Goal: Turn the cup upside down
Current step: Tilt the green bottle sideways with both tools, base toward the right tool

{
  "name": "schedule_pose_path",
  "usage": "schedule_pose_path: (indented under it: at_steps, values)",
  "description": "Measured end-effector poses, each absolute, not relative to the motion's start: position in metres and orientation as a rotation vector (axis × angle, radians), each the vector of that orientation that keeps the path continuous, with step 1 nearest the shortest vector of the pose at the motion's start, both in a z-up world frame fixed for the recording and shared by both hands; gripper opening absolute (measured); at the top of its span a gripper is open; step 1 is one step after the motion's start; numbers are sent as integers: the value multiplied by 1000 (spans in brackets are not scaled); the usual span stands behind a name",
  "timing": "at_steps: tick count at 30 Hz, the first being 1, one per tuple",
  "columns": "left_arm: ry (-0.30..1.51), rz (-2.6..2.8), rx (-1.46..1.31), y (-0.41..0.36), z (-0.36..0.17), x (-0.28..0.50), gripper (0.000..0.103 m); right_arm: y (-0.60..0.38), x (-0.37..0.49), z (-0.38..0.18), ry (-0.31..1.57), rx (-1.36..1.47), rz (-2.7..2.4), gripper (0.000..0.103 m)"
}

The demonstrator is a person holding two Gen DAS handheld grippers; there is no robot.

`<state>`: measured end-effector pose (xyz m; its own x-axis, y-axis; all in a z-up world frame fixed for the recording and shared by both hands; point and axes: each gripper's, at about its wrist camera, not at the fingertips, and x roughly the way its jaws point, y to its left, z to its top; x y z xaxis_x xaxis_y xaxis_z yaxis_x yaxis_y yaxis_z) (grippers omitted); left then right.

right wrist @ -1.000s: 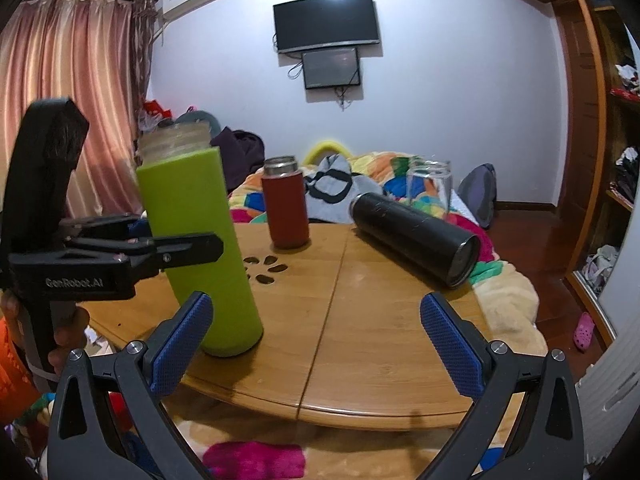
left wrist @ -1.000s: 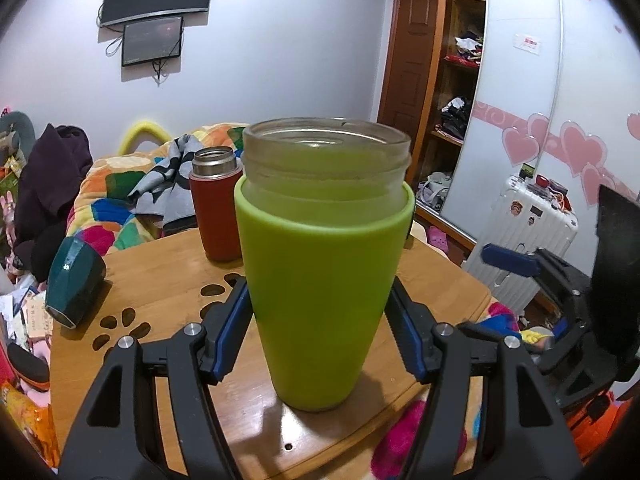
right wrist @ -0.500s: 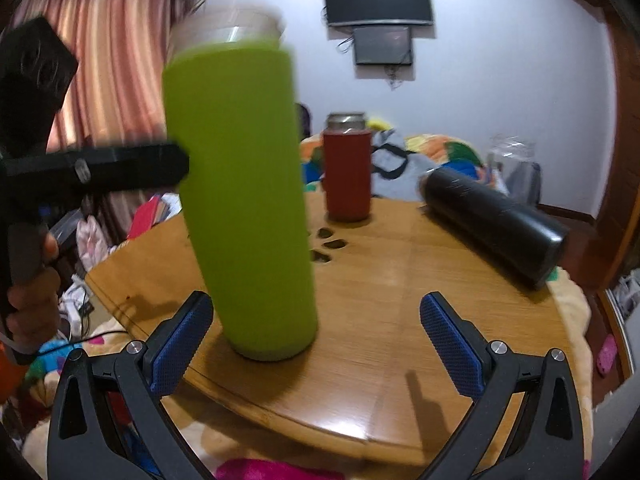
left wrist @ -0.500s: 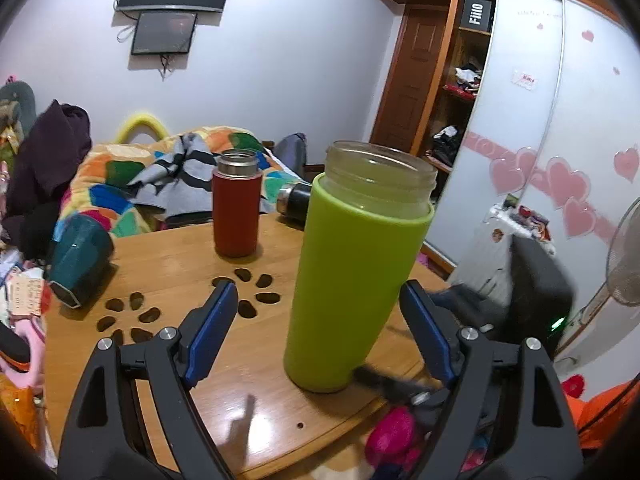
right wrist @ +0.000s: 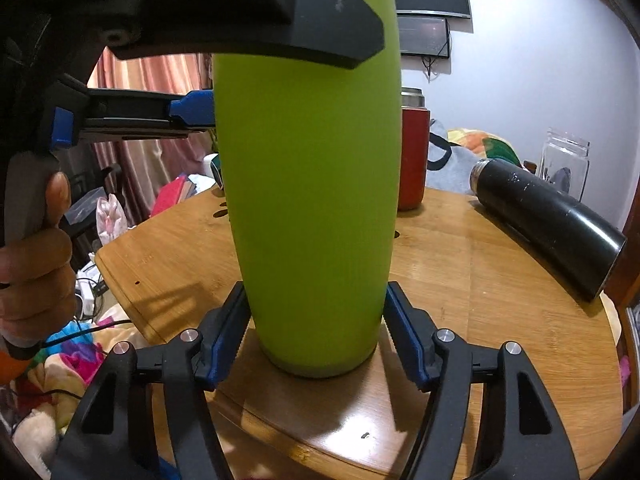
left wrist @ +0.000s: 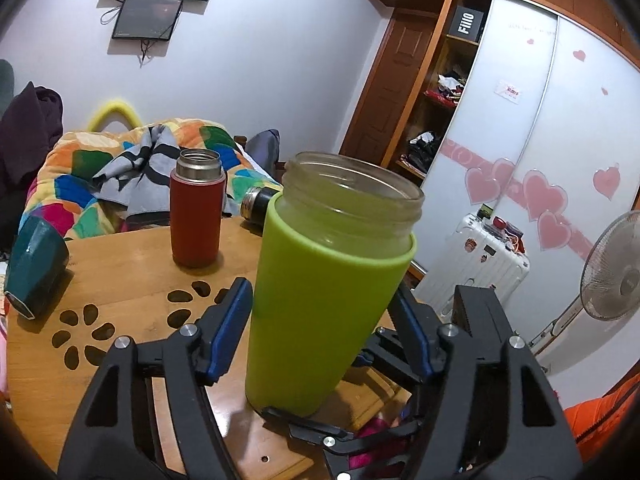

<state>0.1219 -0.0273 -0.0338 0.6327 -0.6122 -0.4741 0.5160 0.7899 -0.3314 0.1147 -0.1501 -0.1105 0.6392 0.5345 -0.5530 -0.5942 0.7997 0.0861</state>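
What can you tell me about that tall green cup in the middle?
The green cup looks like clear glass in a lime sleeve, its threaded mouth bare, open and facing up. It stands upright near the edge of the wooden table. The left gripper and right gripper each clamp its lower body between blue pads.

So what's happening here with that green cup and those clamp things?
A person holds two sets of tongs around a tall lime-green sleeved glass cup, which stands upright, mouth up, on the round wooden table. The right tongs clamp it near the base; the left tongs sit around its middle. It isn't flipped yet.
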Motion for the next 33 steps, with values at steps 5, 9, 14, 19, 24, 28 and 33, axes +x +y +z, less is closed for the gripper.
schedule_pose_path:
  at_steps: [5, 9, 14, 19, 24, 28, 33]
  values:
    - [604, -657, -198, -16, -33, 123, 66, -148, 107, -105, 592, -148, 636, 62]
    - [610, -639, -233, -5, -33, 128, 66, -148, 100, -99, 584, -192, 637, 62]
    - [658, -606, -311, 12, -51, 140, 68, -152, 91, -92, 573, -223, 668, 62]
    - [687, -639, -454, 31, -68, 150, 68, -151, 92, -90, 566, -247, 672, 62]
    - [730, -641, -541, 42, -84, 157, 72, -151, 91, -88, 565, -242, 693, 62]
    - [774, -628, -596, 47, -97, 164, 75, -152, 94, -87, 573, -221, 710, 62]
    - [833, -613, -693, 55, -116, 172, 78, -151, 97, -88, 575, -211, 716, 62]
